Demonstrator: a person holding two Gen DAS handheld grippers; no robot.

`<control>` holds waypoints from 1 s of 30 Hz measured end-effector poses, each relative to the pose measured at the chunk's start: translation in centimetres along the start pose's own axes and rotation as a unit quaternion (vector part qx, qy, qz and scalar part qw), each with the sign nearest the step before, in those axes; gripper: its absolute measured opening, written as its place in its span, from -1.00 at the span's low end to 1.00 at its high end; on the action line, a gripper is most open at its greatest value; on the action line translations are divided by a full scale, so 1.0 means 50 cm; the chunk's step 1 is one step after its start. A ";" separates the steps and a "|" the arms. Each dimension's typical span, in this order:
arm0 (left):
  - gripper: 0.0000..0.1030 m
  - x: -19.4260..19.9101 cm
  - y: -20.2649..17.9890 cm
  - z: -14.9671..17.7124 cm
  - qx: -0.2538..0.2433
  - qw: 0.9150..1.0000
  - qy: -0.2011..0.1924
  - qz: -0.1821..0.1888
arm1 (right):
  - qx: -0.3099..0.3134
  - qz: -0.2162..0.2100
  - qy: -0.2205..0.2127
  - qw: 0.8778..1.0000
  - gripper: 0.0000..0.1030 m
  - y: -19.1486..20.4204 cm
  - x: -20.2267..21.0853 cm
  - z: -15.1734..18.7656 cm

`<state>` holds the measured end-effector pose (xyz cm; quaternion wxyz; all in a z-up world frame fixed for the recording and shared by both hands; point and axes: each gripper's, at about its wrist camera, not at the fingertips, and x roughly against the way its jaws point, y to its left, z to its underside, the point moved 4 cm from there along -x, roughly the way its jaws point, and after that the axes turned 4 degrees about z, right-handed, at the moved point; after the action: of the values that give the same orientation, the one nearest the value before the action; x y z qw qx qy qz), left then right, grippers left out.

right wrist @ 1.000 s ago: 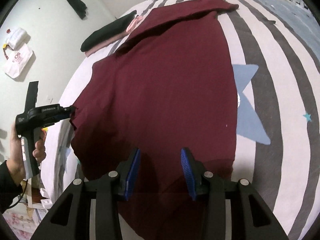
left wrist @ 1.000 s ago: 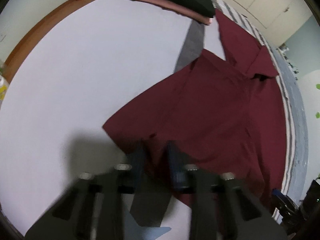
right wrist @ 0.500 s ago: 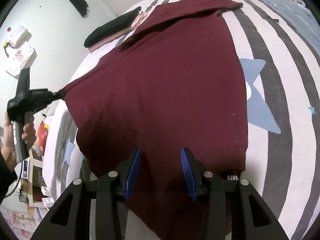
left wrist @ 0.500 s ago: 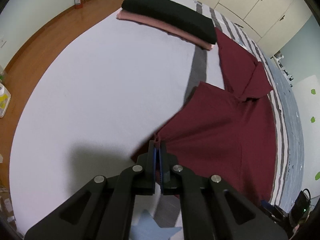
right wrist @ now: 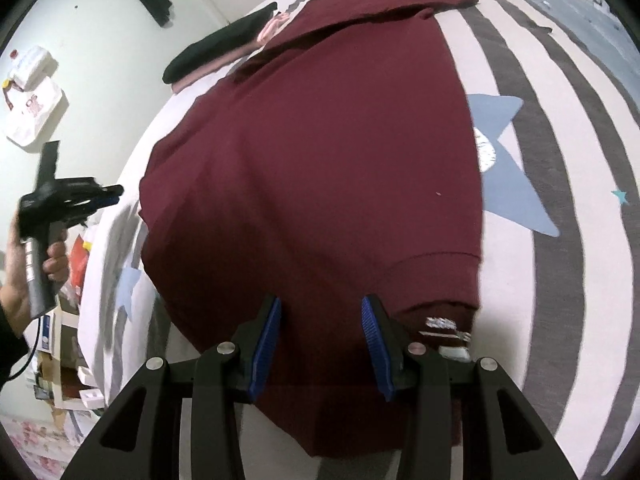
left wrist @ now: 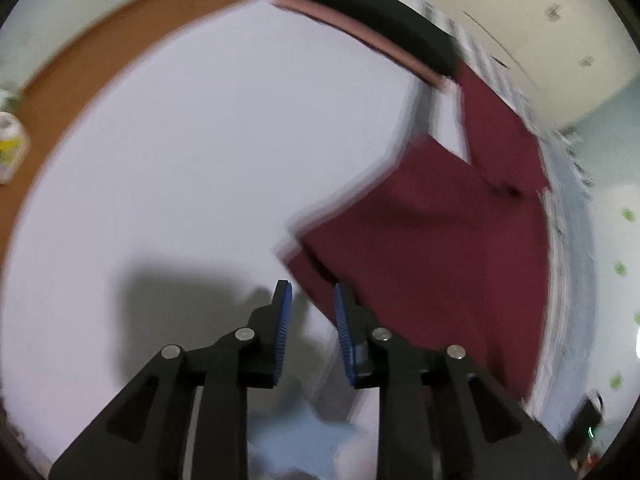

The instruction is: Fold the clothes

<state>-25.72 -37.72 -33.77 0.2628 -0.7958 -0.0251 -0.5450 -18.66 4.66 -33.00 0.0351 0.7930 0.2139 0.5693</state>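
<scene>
— What did your left wrist camera show?
— Your left gripper (left wrist: 310, 312) had its jaws apart and empty, above the white bedsheet (left wrist: 192, 152); the maroon shirt (left wrist: 432, 248) lay just right of it, a corner near the right finger. The view was blurred.
— And the right wrist camera?
— Your right gripper (right wrist: 320, 320) stood spread wide over the shirt's near hem, gripping nothing. The shirt (right wrist: 320, 168) lay flat across the striped bedspread (right wrist: 560, 160), folded dark clothes (right wrist: 216, 54) at the far left.

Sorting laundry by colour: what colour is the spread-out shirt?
Dark maroon shirt, clearest in the right wrist view.
</scene>
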 end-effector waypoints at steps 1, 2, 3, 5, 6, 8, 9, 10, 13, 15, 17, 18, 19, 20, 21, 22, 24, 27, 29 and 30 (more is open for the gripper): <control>-0.62 -0.003 -0.017 0.018 -0.009 1.000 0.009 0.011 | 0.000 0.000 0.001 1.000 -0.26 -0.004 0.002 0.004; -0.62 -0.007 -0.036 0.037 -0.020 1.000 0.016 0.018 | 0.000 0.000 0.002 1.000 -0.26 -0.008 0.004 0.008; -0.61 -0.015 -0.056 0.059 -0.031 0.999 0.025 0.024 | 0.001 0.001 0.003 1.000 -0.26 -0.010 0.005 0.011; -0.60 -0.032 -0.096 0.103 -0.049 0.997 0.043 0.034 | 0.006 0.003 0.003 1.000 -0.26 -0.012 0.007 0.014; -0.60 -0.043 -0.118 0.104 -0.054 0.996 0.051 0.039 | 0.009 0.004 0.004 1.000 -0.26 -0.011 0.006 0.013; -0.60 -0.055 -0.146 0.128 -0.054 0.995 0.061 0.051 | 0.018 0.006 0.003 1.000 -0.26 -0.012 0.007 0.013; -0.60 -0.058 -0.158 0.138 -0.056 0.995 0.063 0.057 | 0.022 0.007 0.003 1.000 -0.26 -0.013 0.008 0.014; -0.60 -0.061 -0.169 0.148 -0.058 0.994 0.066 0.062 | 0.026 0.007 0.003 1.000 -0.25 -0.013 0.009 0.015; -0.60 -0.065 -0.186 0.154 -0.058 0.994 0.062 0.063 | 0.037 0.009 -0.001 0.999 -0.25 -0.012 0.016 0.015; -0.59 -0.067 -0.194 0.153 -0.053 0.995 0.059 0.066 | 0.049 0.004 -0.013 0.999 -0.26 -0.005 0.031 0.010; -0.59 -0.063 -0.189 0.158 -0.047 0.995 0.056 0.065 | 0.058 0.001 -0.026 0.998 -0.26 0.001 0.046 0.002; -0.59 -0.061 -0.190 0.162 -0.044 0.995 0.055 0.066 | 0.060 0.002 -0.031 0.998 -0.26 0.004 0.051 -0.003; -0.59 -0.057 -0.189 0.165 -0.036 0.996 0.052 0.070 | 0.059 0.002 -0.035 0.998 -0.26 0.003 0.052 -0.008; -0.59 -0.053 -0.180 0.172 -0.032 0.996 0.050 0.073 | 0.056 0.000 -0.039 0.998 -0.26 0.000 0.052 -0.014; -0.59 -0.049 -0.171 0.179 -0.027 0.996 0.049 0.076 | 0.052 0.001 -0.042 0.998 -0.25 -0.004 0.048 -0.021; -0.59 -0.047 -0.173 0.179 -0.026 0.996 0.045 0.076 | 0.046 0.002 -0.045 0.998 -0.26 -0.009 0.044 -0.028; -0.59 -0.047 -0.189 0.179 -0.024 0.996 0.041 0.079 | 0.035 0.004 -0.050 0.998 -0.26 -0.019 0.036 -0.042; -0.47 -0.056 -0.217 0.179 -0.024 0.996 0.038 0.083 | 0.020 0.006 -0.053 0.998 -0.25 -0.031 0.015 -0.061; -0.37 -0.059 -0.220 0.183 -0.028 0.996 0.038 0.080 | 0.018 0.009 -0.052 0.998 -0.26 -0.039 0.005 -0.066; -0.37 -0.060 -0.221 0.185 -0.031 0.996 0.037 0.079 | 0.019 0.011 -0.051 0.998 -0.26 -0.047 0.004 -0.066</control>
<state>-22.63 -23.35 -34.60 0.2810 -0.7821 0.0642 -0.5525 -22.36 6.25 -32.40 0.0244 0.8238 0.2134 0.5246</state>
